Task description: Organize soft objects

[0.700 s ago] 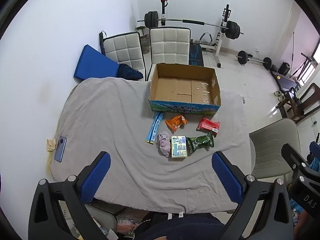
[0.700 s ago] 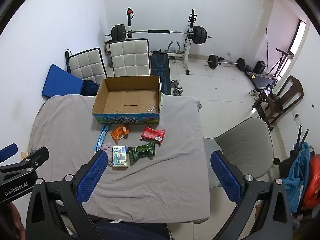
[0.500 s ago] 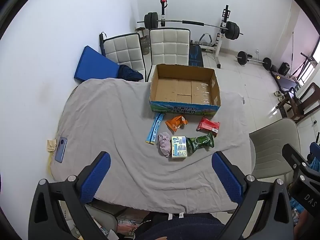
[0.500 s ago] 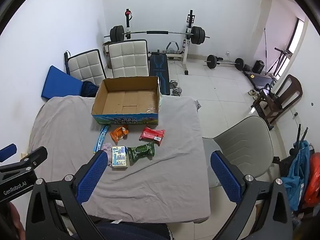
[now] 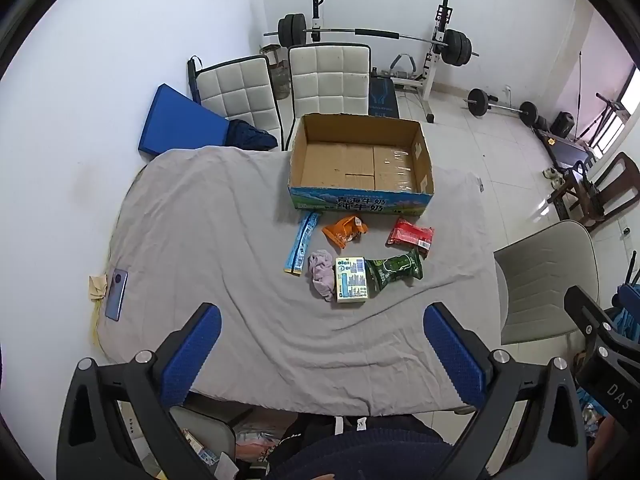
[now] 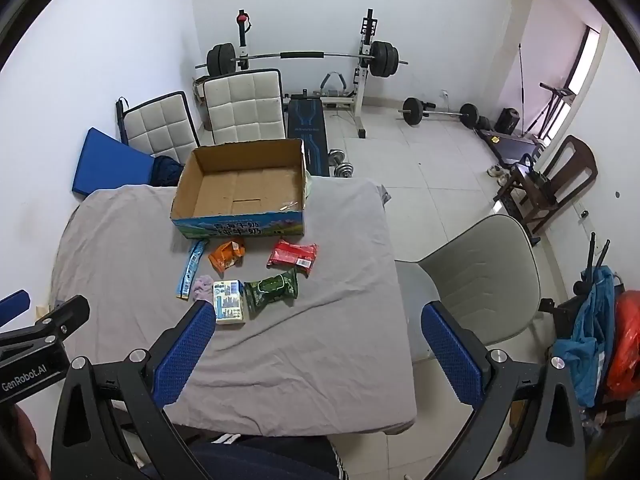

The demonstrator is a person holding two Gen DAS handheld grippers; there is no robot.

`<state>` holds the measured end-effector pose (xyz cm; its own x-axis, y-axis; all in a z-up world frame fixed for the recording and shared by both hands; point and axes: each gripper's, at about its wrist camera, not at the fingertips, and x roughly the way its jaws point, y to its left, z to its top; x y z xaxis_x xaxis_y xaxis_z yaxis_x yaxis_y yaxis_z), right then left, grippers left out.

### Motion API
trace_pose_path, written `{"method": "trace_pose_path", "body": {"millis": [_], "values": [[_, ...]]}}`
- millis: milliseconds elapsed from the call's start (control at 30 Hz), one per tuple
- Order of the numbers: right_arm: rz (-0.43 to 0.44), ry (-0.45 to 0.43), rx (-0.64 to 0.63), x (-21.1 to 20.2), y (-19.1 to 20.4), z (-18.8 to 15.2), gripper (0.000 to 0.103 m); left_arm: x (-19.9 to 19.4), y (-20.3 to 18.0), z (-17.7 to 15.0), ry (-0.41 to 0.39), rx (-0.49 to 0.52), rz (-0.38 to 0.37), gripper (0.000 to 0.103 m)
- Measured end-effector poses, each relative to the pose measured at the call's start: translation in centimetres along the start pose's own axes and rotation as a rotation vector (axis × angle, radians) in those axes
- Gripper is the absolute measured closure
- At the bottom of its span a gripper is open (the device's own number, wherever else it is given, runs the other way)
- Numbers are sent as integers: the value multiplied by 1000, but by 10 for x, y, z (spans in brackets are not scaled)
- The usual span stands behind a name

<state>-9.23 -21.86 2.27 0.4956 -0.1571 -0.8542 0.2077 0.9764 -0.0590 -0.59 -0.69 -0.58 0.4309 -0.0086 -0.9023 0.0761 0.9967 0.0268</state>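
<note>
An open, empty cardboard box (image 5: 362, 162) (image 6: 240, 190) stands at the far side of a table under a grey cloth (image 5: 200, 240) (image 6: 120, 248). In front of it lie a blue stick pack (image 5: 302, 242), an orange pouch (image 5: 344, 230), a red pouch (image 5: 410, 234), a pink cloth (image 5: 322, 274), a small white-green carton (image 5: 351, 280) and a green pack (image 5: 394, 270). My left gripper (image 5: 322, 346) and right gripper (image 6: 316, 346) are open and empty, held high above the table's near edge.
A phone (image 5: 117, 294) lies at the table's left edge. A grey chair (image 6: 480, 280) stands right of the table, two white padded chairs (image 5: 328, 76) and a blue mat (image 5: 176, 122) behind it. A barbell rack (image 6: 304, 60) stands at the back wall.
Both views have shifted slightly, with the table scene sitting a little lower and nearer. The objects on the table have not moved and both grippers stay open.
</note>
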Motion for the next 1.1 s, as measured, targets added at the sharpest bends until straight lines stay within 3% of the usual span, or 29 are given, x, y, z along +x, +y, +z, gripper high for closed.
{"method": "trace_pose_path", "body": {"millis": [1100], "values": [[3,2,-12,7,1,-9,0,7,2,-12,4,-23,17,0]]}}
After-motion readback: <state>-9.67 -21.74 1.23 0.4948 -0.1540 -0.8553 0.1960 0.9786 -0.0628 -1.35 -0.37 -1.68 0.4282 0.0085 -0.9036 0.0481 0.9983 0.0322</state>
